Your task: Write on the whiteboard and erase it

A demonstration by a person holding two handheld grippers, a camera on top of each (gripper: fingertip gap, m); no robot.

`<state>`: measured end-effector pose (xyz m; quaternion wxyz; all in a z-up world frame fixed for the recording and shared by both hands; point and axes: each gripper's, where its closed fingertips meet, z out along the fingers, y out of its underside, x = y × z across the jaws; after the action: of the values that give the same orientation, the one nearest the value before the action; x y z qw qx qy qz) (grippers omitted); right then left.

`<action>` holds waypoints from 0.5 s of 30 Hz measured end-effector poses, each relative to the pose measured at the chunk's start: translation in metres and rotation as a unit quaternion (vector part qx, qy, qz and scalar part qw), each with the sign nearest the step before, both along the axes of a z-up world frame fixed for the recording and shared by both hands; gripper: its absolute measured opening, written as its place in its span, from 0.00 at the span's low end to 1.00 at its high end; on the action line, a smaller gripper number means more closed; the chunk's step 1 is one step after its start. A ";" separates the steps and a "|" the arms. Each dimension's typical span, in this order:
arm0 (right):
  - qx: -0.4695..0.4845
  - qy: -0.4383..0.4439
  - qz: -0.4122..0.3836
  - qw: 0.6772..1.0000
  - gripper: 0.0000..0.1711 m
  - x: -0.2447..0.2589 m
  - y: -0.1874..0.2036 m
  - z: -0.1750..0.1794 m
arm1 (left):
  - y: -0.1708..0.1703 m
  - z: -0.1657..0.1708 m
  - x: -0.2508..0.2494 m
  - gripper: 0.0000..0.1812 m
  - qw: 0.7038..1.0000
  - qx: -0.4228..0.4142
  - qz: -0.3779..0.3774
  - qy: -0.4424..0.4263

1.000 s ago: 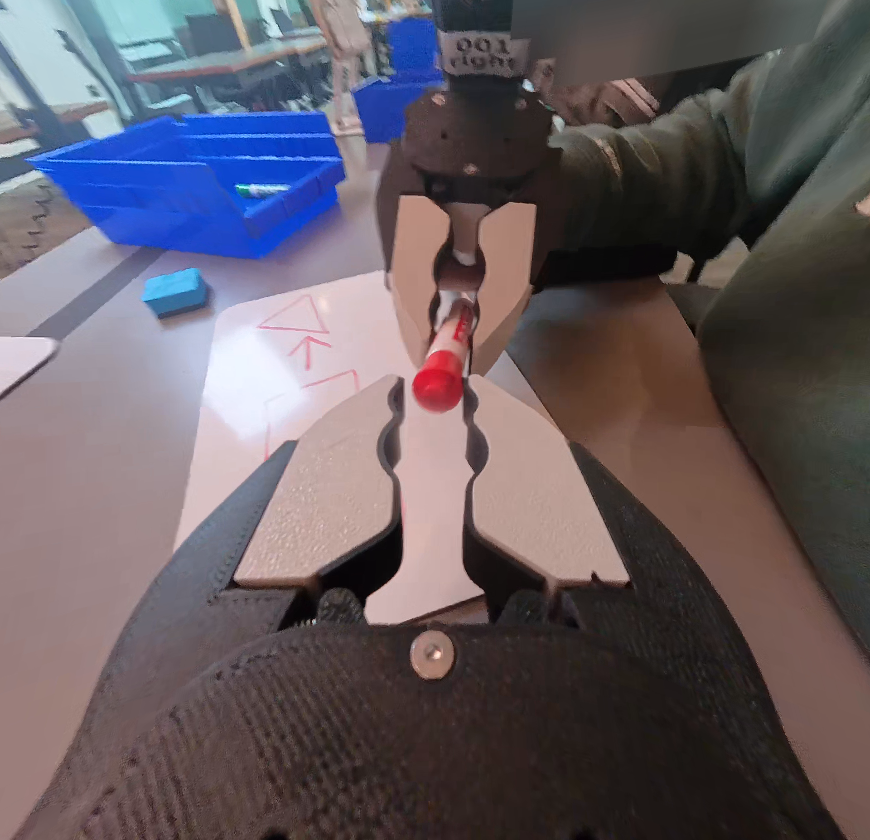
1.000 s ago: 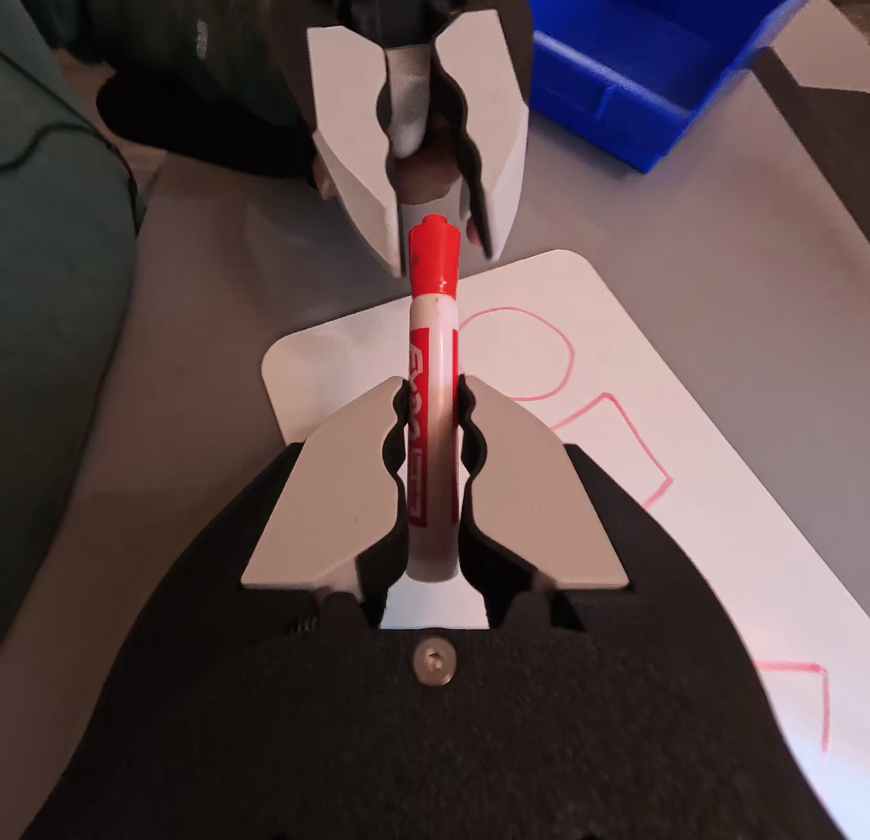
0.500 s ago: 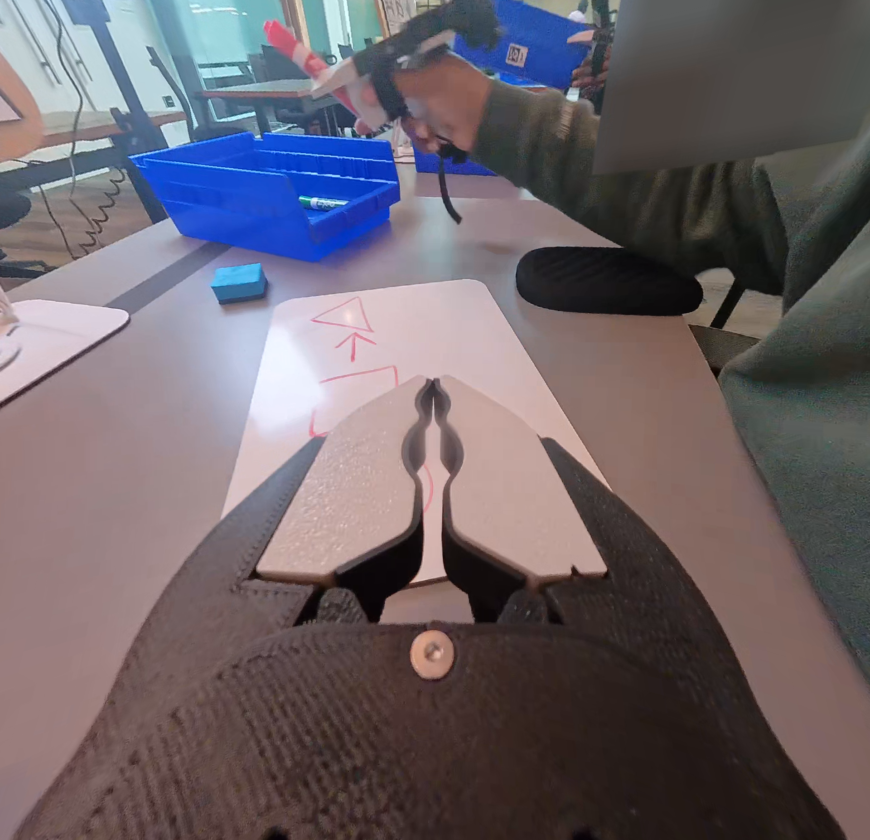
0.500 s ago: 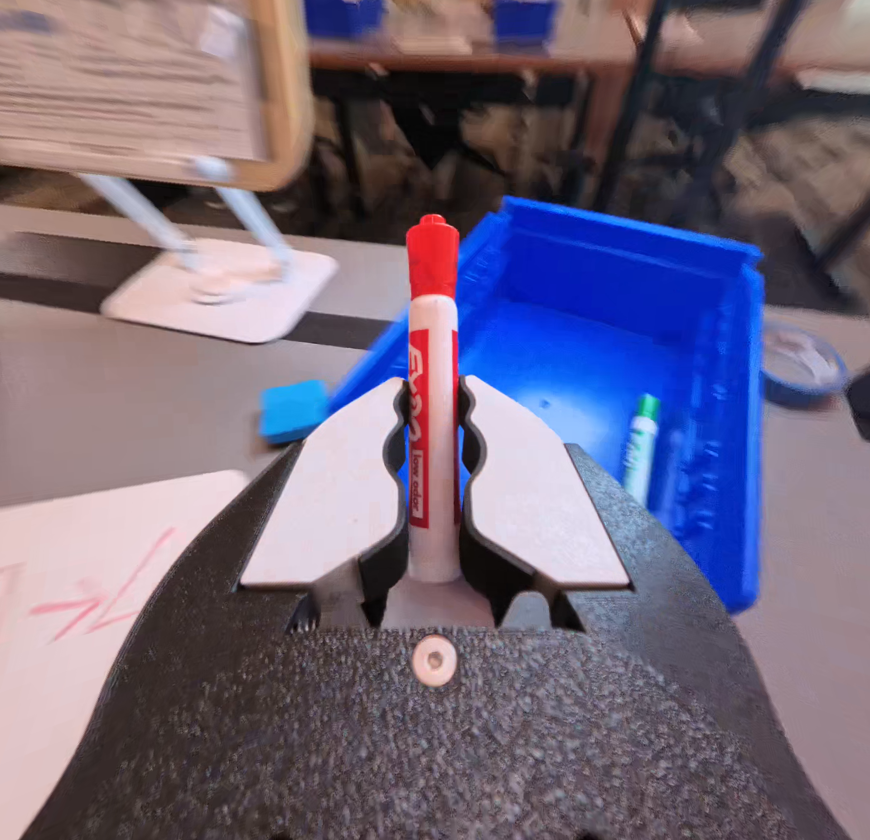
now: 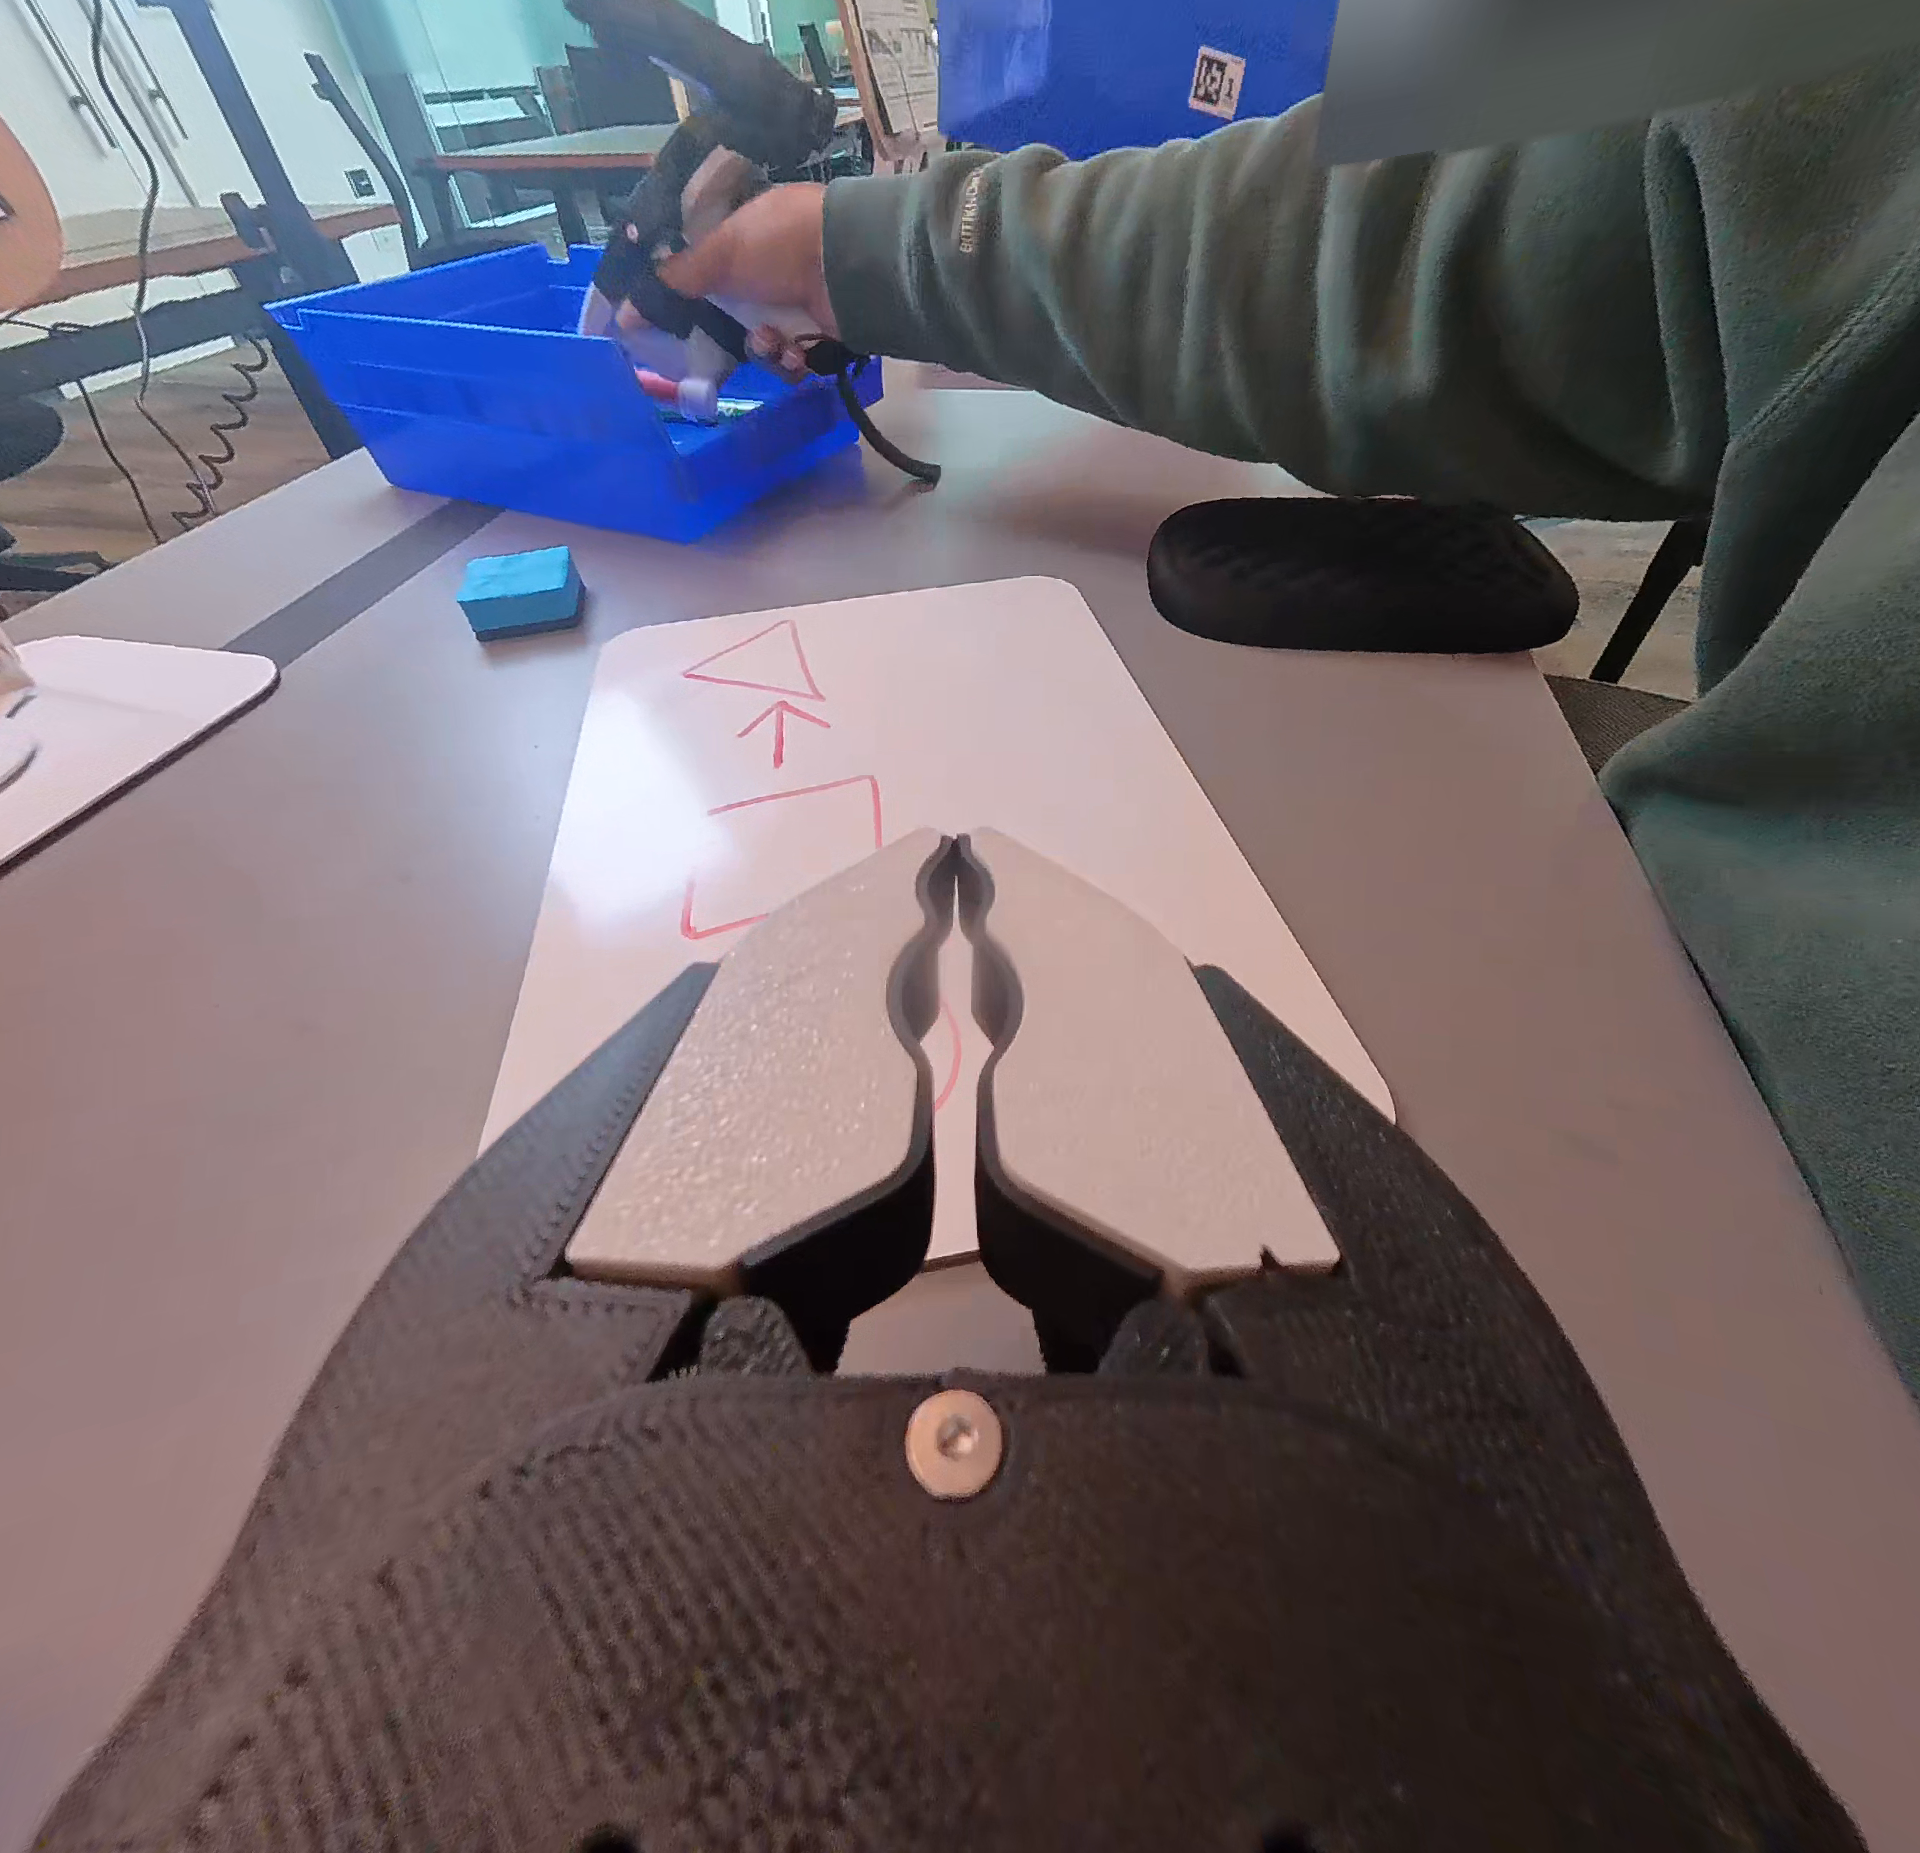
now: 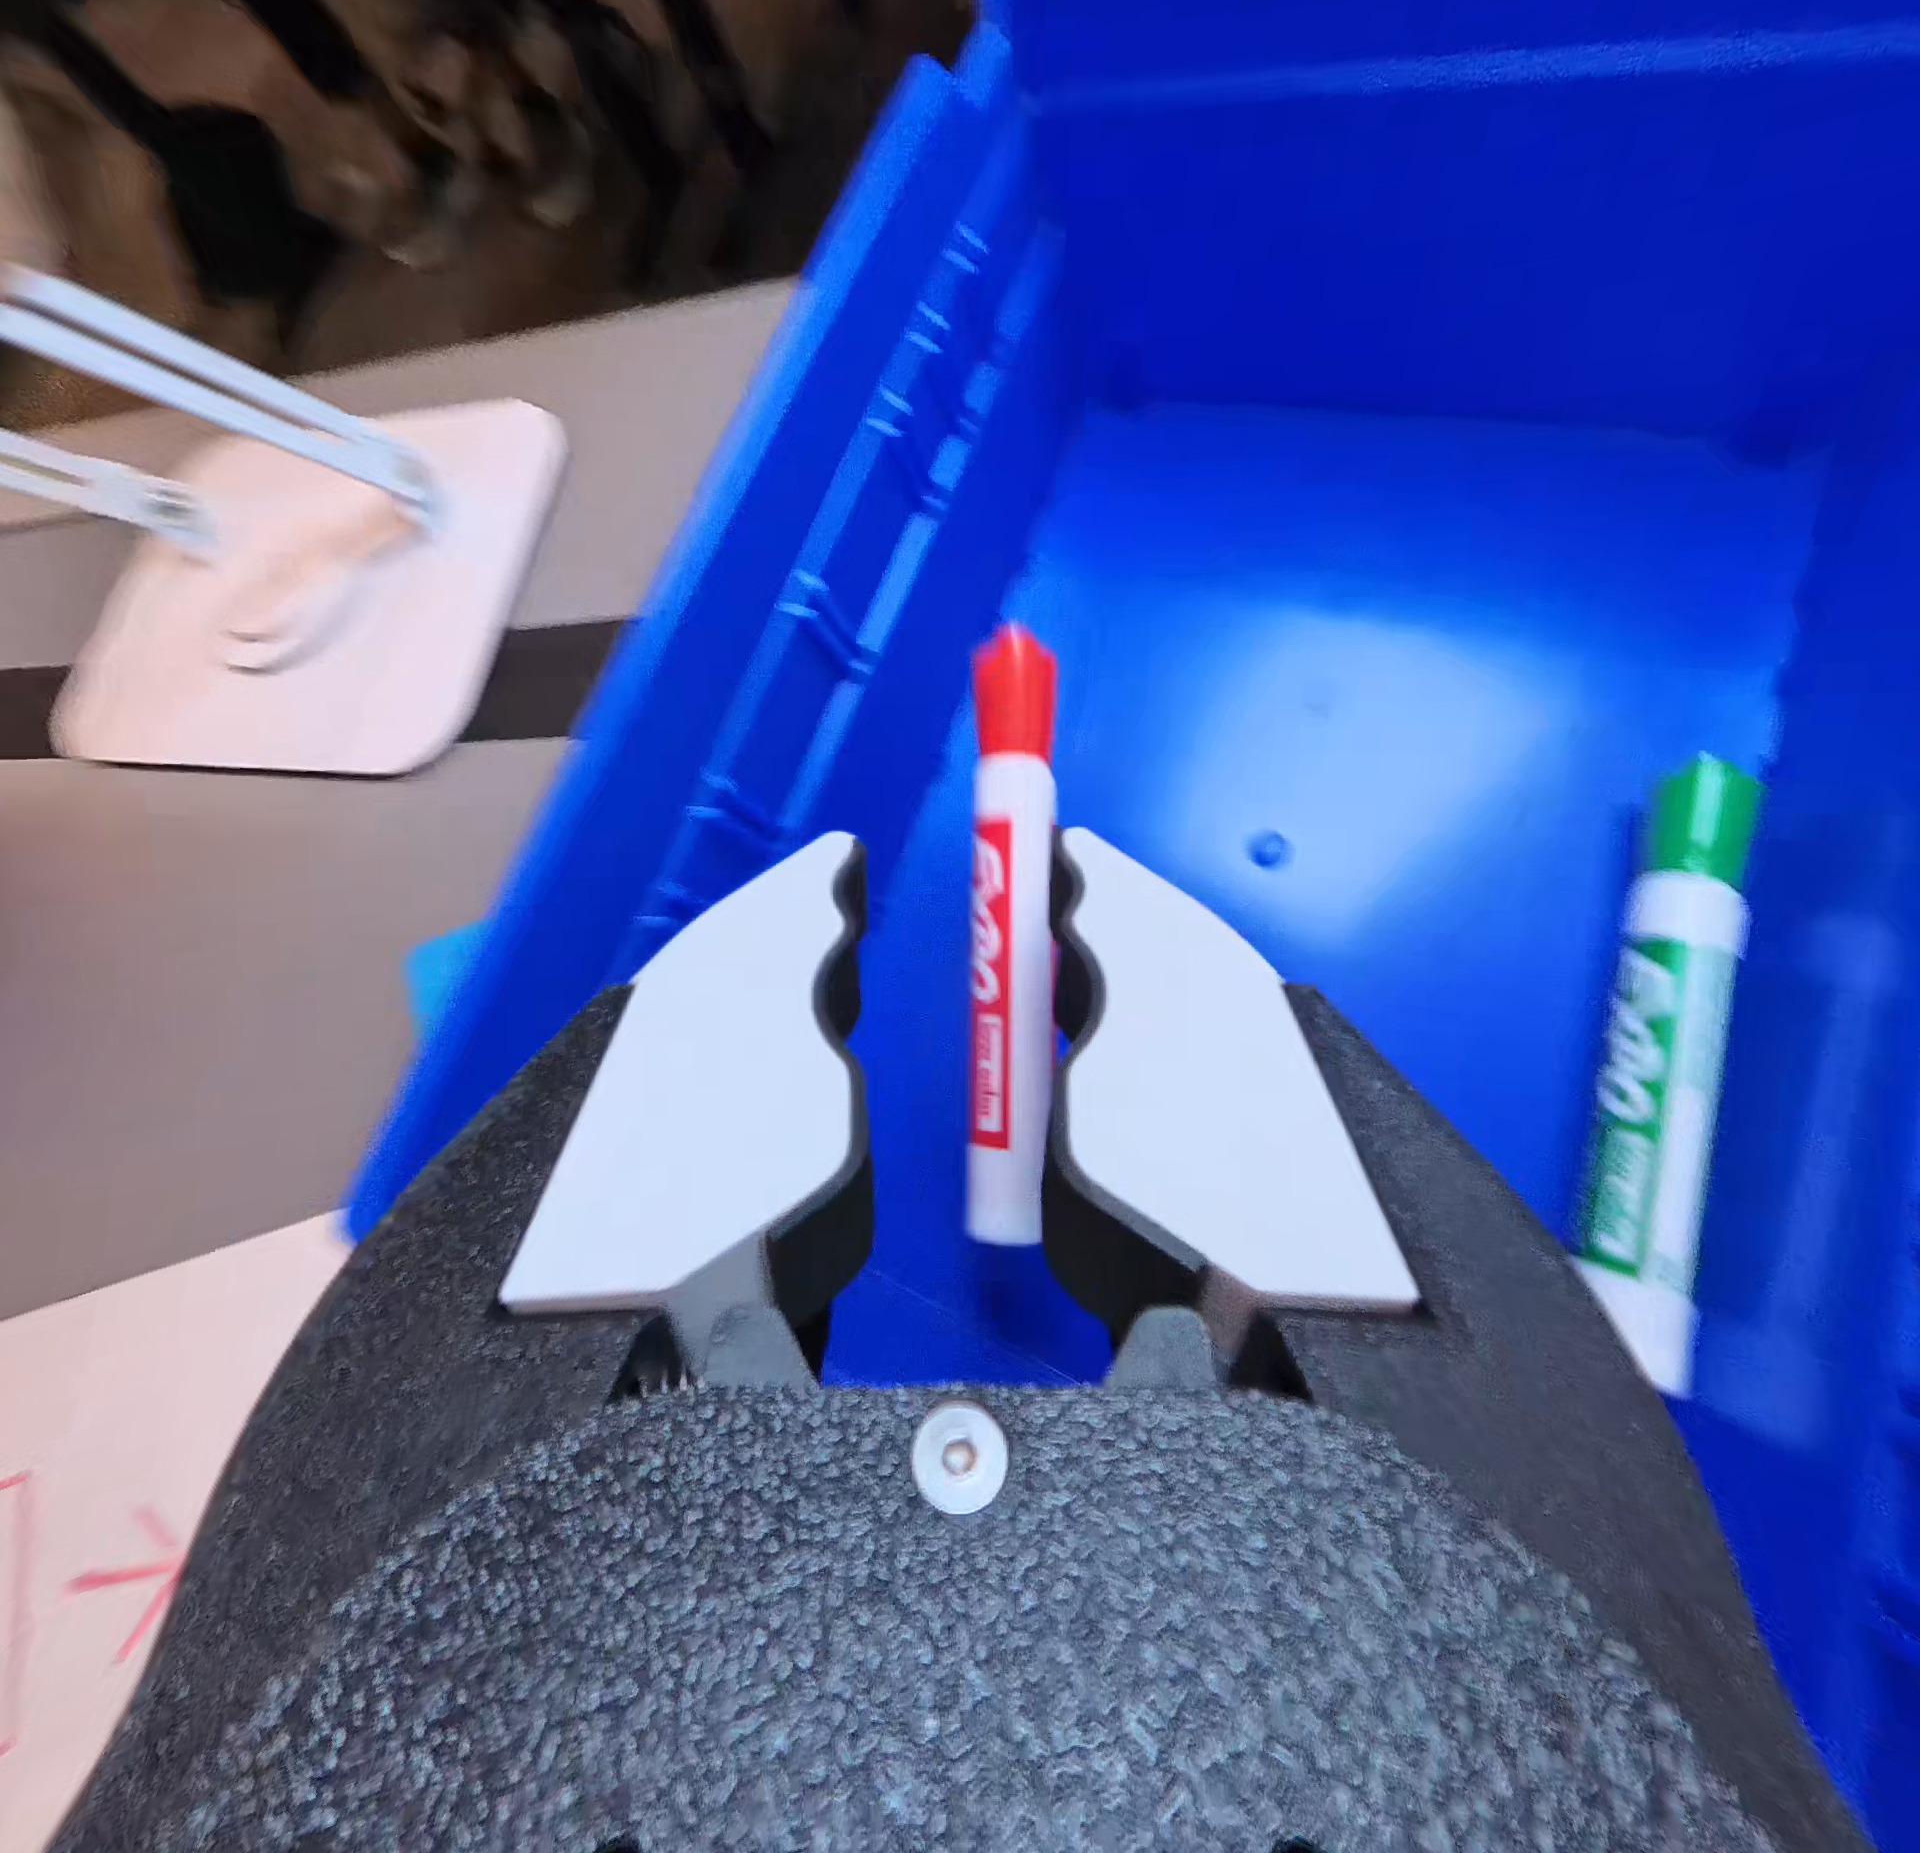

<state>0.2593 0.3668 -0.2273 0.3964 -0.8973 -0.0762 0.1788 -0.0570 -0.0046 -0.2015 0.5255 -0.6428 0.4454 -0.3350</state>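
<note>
The whiteboard [image 5: 987, 723] lies flat on the grey table with a red triangle, arrow and square drawn on it. My left gripper [image 5: 956, 842] is shut and empty, just above the board's near half. My right gripper [image 6: 958, 842] is open over the inside of the blue bin [image 6: 1455, 297]. The capped red marker [image 6: 1008, 972] stands between its fingers, against the right one, with a gap on the left. In the left wrist view the right gripper [image 5: 665, 349] is tilted down into the bin [image 5: 499, 421]. A blue eraser [image 5: 520, 590] lies left of the board's far corner.
A green marker [image 6: 1662, 1024] lies in the bin at its right wall. A black pad [image 5: 1351, 572] sits right of the board. A white stand base [image 5: 104, 702] is at the far left. The person's green sleeve [image 5: 1247, 276] reaches across above the table.
My right gripper carried the red marker from the board to the bin and has opened around it. My left gripper shut and stayed over the board.
</note>
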 end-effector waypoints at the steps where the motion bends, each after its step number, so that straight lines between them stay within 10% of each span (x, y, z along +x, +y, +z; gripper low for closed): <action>1: 0.027 0.025 0.022 0.999 0.26 -0.011 -0.002 0.013 | 0.000 0.000 0.000 0.00 1.000 0.001 0.000 0.000; 9: 0.223 0.028 0.176 0.958 0.30 -0.081 -0.073 0.103 | 0.002 -0.001 -0.001 0.00 1.000 0.003 0.006 0.000; 15: 0.197 -0.034 0.273 0.941 0.27 -0.134 -0.133 0.081 | 0.003 -0.002 0.000 0.00 1.000 0.005 0.011 0.002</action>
<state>0.1252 0.2342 -0.1461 0.4984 -0.7517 -0.3652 0.2305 -0.0573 -0.0015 -0.2032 0.5316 -0.6453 0.4416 -0.3255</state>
